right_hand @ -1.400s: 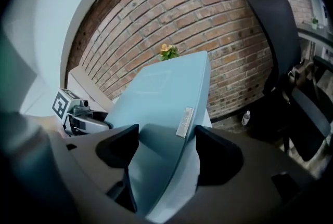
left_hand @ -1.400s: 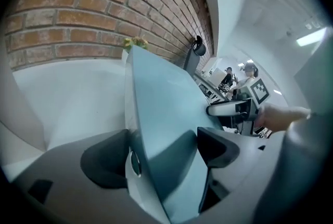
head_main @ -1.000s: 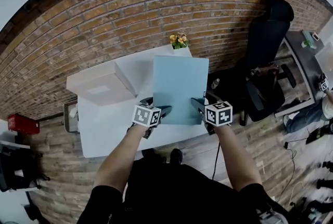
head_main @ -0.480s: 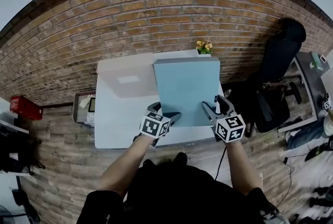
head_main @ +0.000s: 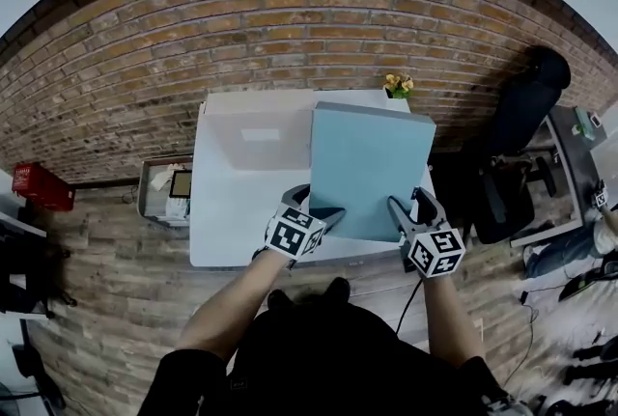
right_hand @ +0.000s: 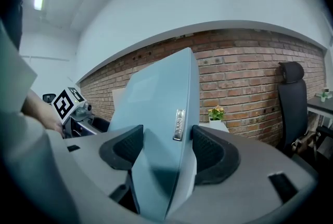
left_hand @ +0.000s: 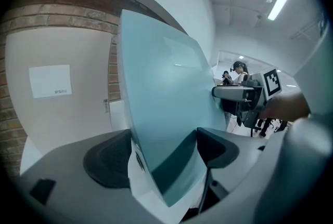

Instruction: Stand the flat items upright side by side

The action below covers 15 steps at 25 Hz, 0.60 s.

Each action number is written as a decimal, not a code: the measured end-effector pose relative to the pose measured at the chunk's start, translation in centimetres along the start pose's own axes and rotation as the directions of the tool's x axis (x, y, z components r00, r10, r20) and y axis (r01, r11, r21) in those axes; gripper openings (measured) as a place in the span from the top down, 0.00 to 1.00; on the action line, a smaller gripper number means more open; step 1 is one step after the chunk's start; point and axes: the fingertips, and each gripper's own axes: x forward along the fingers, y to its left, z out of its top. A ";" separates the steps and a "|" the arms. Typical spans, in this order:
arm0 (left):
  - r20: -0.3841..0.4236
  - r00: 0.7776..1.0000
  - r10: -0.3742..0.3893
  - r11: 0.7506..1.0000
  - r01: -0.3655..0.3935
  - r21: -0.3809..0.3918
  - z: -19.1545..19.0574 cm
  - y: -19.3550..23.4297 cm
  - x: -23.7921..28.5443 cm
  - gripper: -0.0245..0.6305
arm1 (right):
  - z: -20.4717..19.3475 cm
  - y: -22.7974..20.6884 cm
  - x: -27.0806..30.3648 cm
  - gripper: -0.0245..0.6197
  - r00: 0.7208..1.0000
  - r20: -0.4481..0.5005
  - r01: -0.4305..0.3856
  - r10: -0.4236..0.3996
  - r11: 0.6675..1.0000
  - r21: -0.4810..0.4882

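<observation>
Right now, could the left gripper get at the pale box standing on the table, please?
Probably not yet. The way to the pale box looks free, just beyond and left of the left gripper, but its jaws are clamped on the blue binder, shared with the right gripper.

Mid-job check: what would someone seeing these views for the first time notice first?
A big blue folder, clamped at its near edge by the left hand-held gripper and the right hand-held gripper, tilts over the white table. Behind it to the left, a white box stands upright before the brick wall, with yellow flowers at the far right corner.
</observation>
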 end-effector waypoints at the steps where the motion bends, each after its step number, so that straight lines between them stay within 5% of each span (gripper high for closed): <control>1: 0.008 1.000 -0.005 1.000 0.005 0.002 0.1 -0.1 -0.2 0.33 | 0.1 0.2 -0.3 0.51 1.000 0.006 0.007 -0.007 1.000 -0.001; 7: 0.077 0.997 0.017 0.999 -0.019 0.032 1.6 0.8 -2.6 0.33 | 1.9 2.1 -0.2 0.51 0.999 0.053 0.006 -0.005 1.000 -0.030; 15: 0.177 0.976 0.127 0.988 -0.140 0.066 2.7 5.6 -9.3 0.33 | 3.7 8.6 2.7 0.51 0.995 0.074 -0.066 0.073 0.993 -0.100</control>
